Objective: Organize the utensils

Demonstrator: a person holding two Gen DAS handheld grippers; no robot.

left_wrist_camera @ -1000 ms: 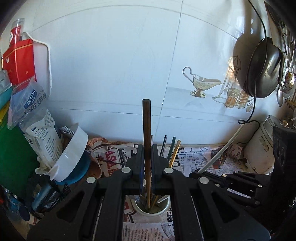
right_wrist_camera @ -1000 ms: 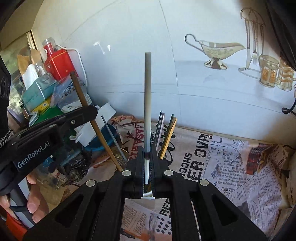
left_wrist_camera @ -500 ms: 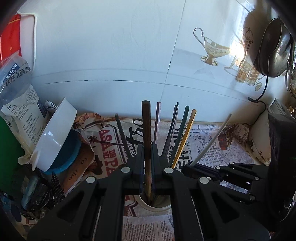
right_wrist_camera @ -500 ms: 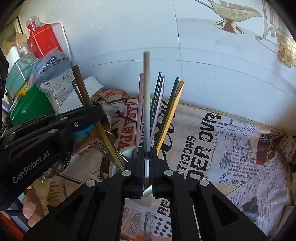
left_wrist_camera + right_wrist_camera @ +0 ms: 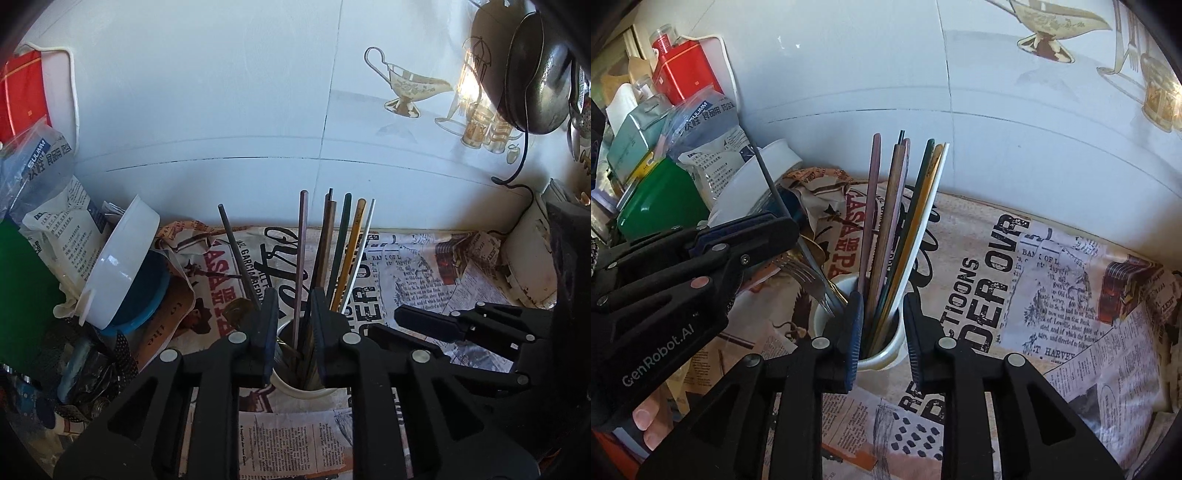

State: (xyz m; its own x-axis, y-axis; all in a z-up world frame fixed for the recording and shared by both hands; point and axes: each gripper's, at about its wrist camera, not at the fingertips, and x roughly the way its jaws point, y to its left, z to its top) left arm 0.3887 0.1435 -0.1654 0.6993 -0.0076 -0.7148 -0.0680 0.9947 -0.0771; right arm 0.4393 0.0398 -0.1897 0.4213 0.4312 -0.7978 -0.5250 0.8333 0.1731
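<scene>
A white cup [image 5: 882, 360] stands on the newspaper and holds several chopsticks: pink [image 5: 871, 192], brown [image 5: 892, 199], green, yellow and white [image 5: 929, 214]. A fork [image 5: 801, 271] and a grey stick [image 5: 772, 184] lean out to its left. My right gripper [image 5: 882, 302] hovers just above the cup's near rim. Its jaws are opening and the pads touch no chopstick. In the left wrist view the same cup [image 5: 295, 389] sits below my left gripper [image 5: 293, 299], whose jaws are also opening, clear of the brown chopstick [image 5: 327, 240]. The right gripper [image 5: 388, 325] shows at its right.
A tilted white bowl [image 5: 118, 266] on a blue lid, bags, a green box [image 5: 661, 199] and a red tin [image 5: 683, 70] crowd the left. A tiled wall stands close behind. A dark pan [image 5: 535, 74] hangs at the right above a white appliance [image 5: 528, 258]. A person's hand [image 5: 646, 424] shows at lower left.
Both grippers came down over the cup and their jaws parted. The brown chopstick left the left gripper and the white one left the right gripper; both now stand in the cup.
</scene>
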